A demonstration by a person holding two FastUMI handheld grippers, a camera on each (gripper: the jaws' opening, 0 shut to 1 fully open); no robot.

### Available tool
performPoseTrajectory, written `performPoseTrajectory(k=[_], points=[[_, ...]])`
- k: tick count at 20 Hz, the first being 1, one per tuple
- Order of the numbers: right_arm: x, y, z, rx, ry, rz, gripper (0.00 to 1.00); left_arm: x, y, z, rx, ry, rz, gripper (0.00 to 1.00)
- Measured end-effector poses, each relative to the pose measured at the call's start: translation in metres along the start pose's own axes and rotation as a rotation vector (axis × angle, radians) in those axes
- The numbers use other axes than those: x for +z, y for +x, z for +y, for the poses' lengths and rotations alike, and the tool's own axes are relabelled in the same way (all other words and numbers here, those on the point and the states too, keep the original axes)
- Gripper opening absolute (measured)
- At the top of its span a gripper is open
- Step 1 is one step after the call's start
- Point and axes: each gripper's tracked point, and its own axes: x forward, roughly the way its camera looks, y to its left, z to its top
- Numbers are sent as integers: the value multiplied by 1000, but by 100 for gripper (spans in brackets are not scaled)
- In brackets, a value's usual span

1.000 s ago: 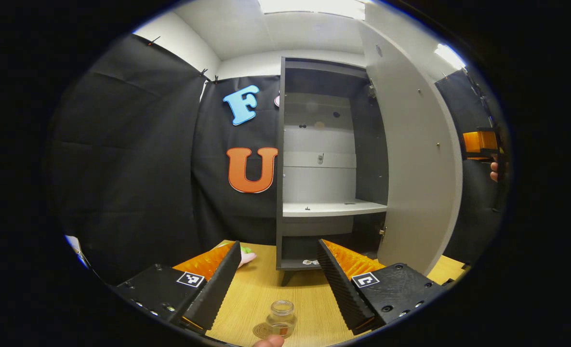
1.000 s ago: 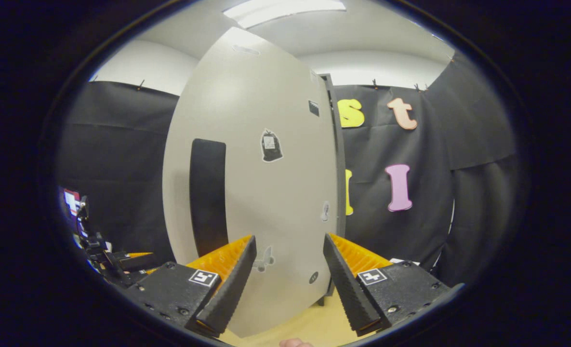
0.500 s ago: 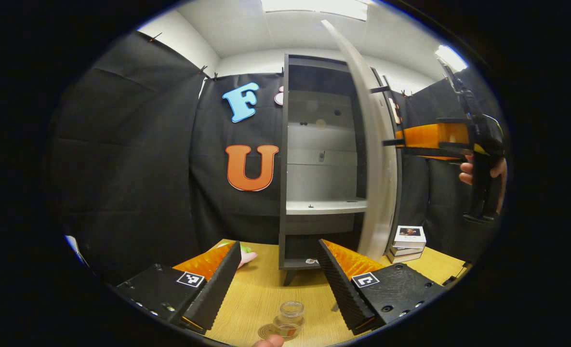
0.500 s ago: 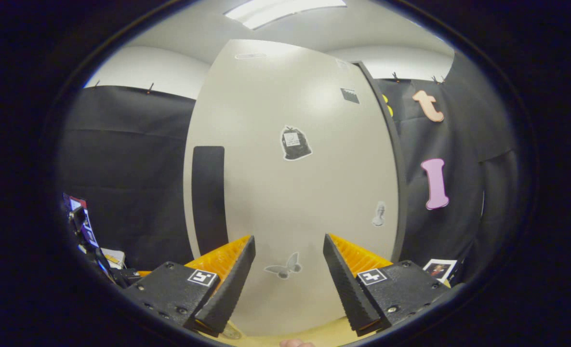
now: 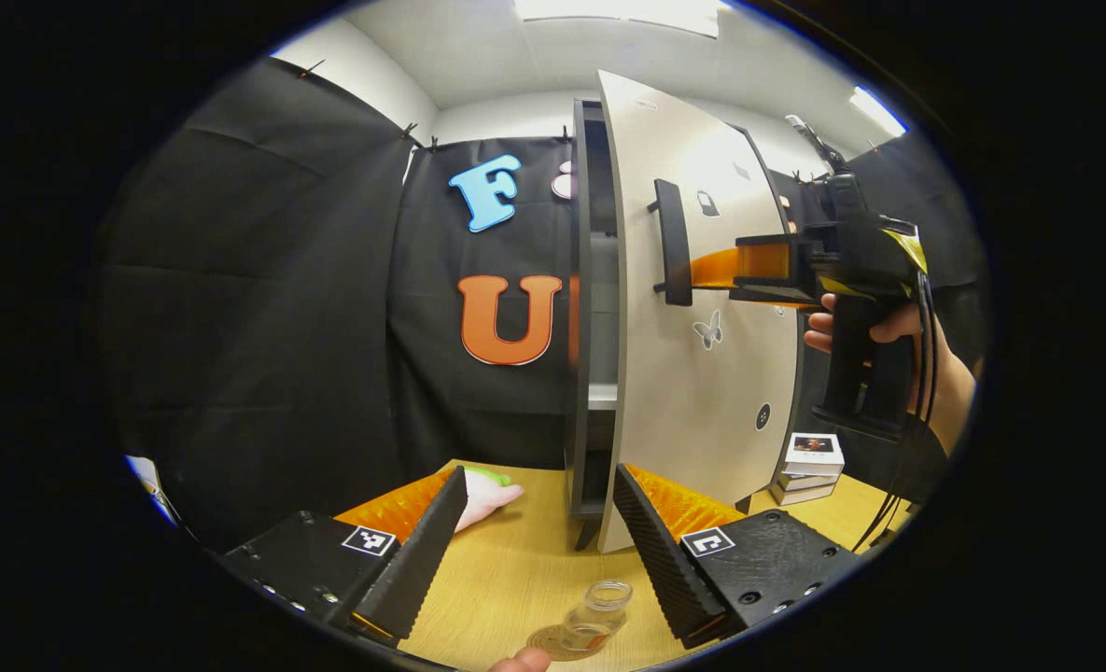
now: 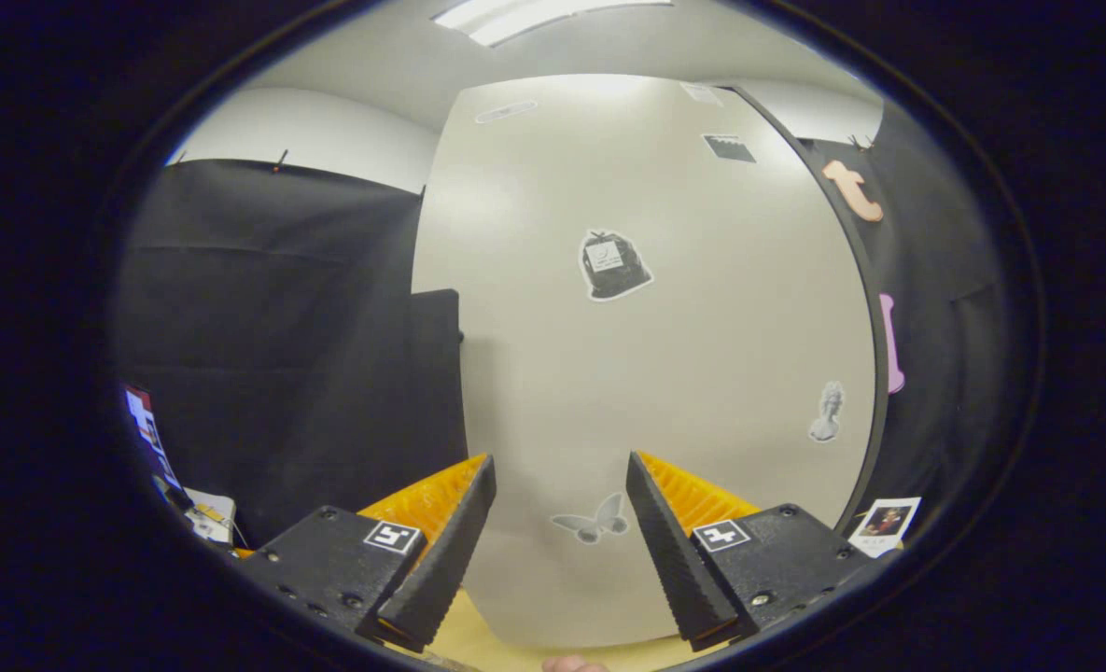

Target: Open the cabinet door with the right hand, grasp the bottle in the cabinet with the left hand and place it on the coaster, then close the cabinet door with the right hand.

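**On the tabletop, bottle set on coaster; door nearly shut**

At the left of your left gripper view, a pale pink object with a green tip [image 5: 489,490] lies on the wooden tabletop [image 5: 515,569], partly behind one finger of your left tongs [image 5: 539,546]. Those tongs are spread wide and hold nothing. Between and below their fingers, the small clear bottle [image 5: 596,611] stands upright without a lid on the round coaster [image 5: 553,644], near the bottom edge, with a fingertip [image 5: 520,661] just beside the coaster.

Further back stands the dark cabinet [image 5: 579,308], a narrow gap showing a strip of its shelf. The pale cabinet door [image 5: 702,373] is swung most of the way across the opening. Your right tongs [image 5: 702,275] reach up against the dark vertical handle [image 5: 672,243]; whether they touch it cannot be told. Your hand [image 5: 875,327] holds their grip. To the right, a small stack of books [image 5: 809,462] sits on the tabletop.

In your right gripper view, the right tongs [image 6: 560,551] are parted, empty, facing the door face [image 6: 665,373] with its stickers.
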Motion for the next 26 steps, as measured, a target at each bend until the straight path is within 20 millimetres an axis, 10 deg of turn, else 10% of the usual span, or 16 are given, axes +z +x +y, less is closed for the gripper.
performPoseTrajectory(k=[5,15,26], points=[[-6,-17,-7,-33,-19,6,92,2,-1,-5,-7,-6,-10,95],[-33,-152,-58,-201,-95,8,92,29,0,-25,-19,-44,-73,95],[-57,-252,-113,-411,-105,8,92,36,-6,-35,-2,-43,-107,95]])
